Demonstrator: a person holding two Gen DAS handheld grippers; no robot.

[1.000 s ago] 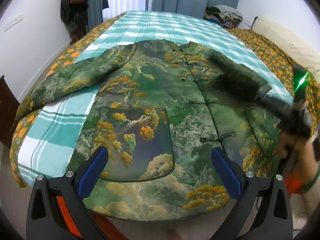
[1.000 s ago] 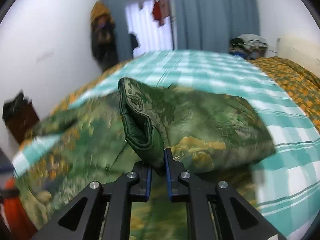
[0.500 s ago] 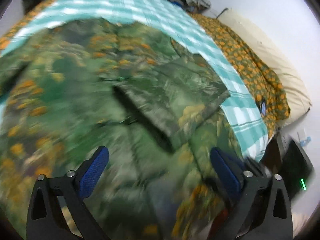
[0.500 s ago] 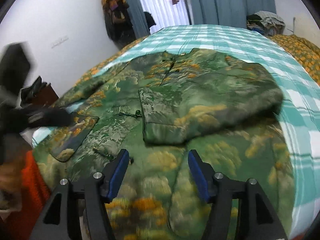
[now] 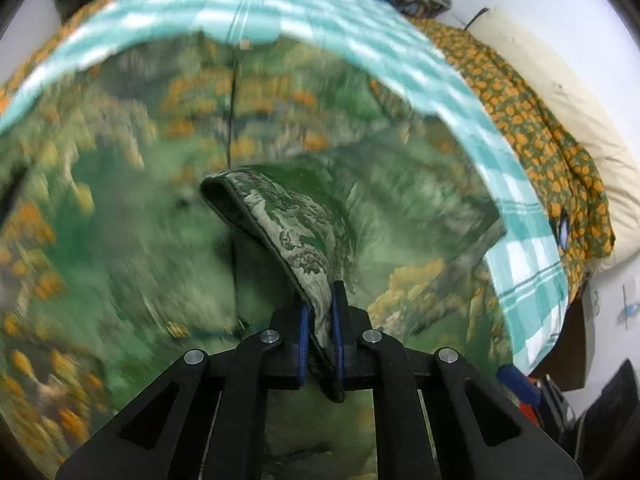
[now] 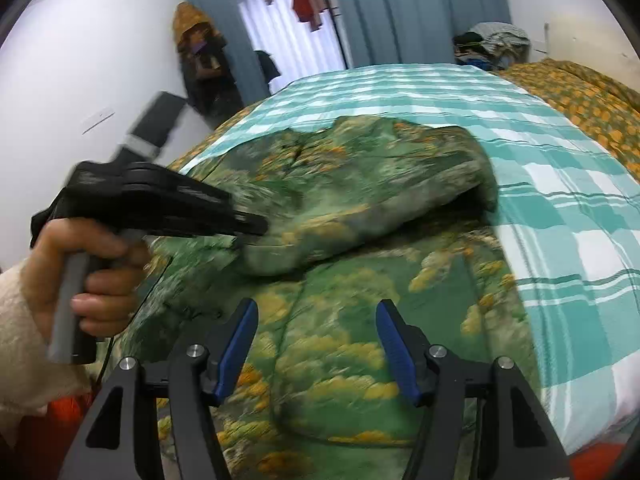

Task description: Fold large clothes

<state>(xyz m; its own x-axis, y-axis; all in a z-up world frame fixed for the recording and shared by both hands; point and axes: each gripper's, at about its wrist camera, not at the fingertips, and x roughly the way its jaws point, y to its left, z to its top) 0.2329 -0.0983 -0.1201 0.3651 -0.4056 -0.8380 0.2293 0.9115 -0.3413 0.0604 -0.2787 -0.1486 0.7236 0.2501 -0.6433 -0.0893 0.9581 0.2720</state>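
A large green jacket [image 6: 340,288] with orange tree print lies face up on the bed. Its right sleeve [image 6: 360,200] is folded across the chest. My left gripper [image 5: 320,312] is shut on the cuff end of that sleeve [image 5: 280,216] and holds it slightly lifted. It also shows in the right wrist view [image 6: 248,226], held in a hand at the sleeve's edge. My right gripper [image 6: 316,344] is open and empty, above the jacket's lower right front.
A teal checked sheet [image 6: 560,216] covers the bed, with an orange-print quilt [image 5: 532,120] and a cream pillow [image 5: 580,112] on the right. A clothes pile [image 6: 492,42] sits at the far end. Curtains and hanging clothes stand behind.
My right gripper let go of the sleeve after laying it across the chest and opened. My left gripper swung right and closed on the sleeve's cuff.
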